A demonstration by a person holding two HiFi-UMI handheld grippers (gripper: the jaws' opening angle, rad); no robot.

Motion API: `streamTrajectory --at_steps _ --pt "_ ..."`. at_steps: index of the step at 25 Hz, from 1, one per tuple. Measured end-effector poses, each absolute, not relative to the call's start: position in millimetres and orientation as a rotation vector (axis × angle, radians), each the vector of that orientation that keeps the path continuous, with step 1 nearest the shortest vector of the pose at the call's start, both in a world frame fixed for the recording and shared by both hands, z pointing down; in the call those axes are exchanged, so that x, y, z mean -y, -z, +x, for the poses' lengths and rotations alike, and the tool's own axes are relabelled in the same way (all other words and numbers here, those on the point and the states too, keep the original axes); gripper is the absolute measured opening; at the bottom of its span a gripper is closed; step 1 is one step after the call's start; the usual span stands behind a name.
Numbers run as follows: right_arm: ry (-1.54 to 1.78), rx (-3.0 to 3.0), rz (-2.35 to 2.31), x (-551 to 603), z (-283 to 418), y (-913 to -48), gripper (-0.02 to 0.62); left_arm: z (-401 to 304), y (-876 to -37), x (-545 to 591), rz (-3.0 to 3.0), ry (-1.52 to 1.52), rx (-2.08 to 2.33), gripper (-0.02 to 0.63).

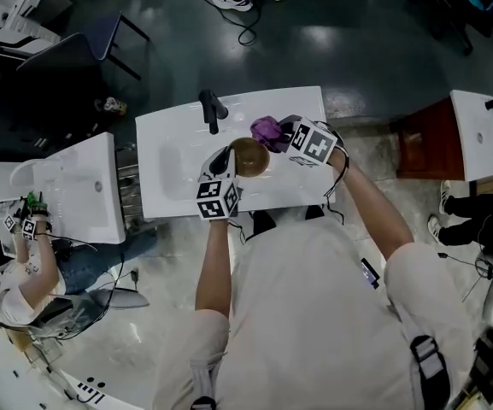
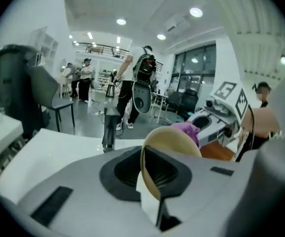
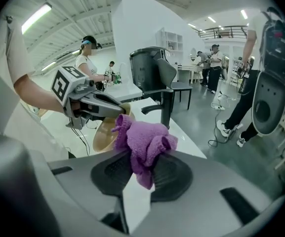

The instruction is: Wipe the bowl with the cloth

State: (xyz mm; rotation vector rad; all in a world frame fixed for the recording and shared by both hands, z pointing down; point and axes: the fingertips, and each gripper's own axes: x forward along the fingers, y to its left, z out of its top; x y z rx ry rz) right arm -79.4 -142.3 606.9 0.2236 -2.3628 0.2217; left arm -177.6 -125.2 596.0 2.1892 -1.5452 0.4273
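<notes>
The left gripper (image 2: pixel 149 174) was clamped on the rim of the tan bowl (image 1: pixel 250 156), held on edge above the white basin (image 1: pixel 173 156); the right gripper (image 3: pixel 138 174) was closed on the purple cloth (image 3: pixel 144 142), which lay just beside the bowl; contact could not be confirmed.

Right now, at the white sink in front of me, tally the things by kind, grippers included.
Brown bowl: 1, held in the left gripper
Purple cloth: 1, held in the right gripper
Black faucet: 1
Grippers: 2
Total: 5
</notes>
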Motion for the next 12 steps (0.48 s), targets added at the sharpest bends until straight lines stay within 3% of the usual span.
streamTrajectory --at_steps 5,12 --pt "-0.299 2.415 0.22 136 -81 -603 0.075 -199 -612 120 1.881 -0.039 1.493 0.018" --pt "-0.254 2.389 0.19 119 -88 -609 0.075 -210 -633 114 1.608 0.207 1.47 0.018"
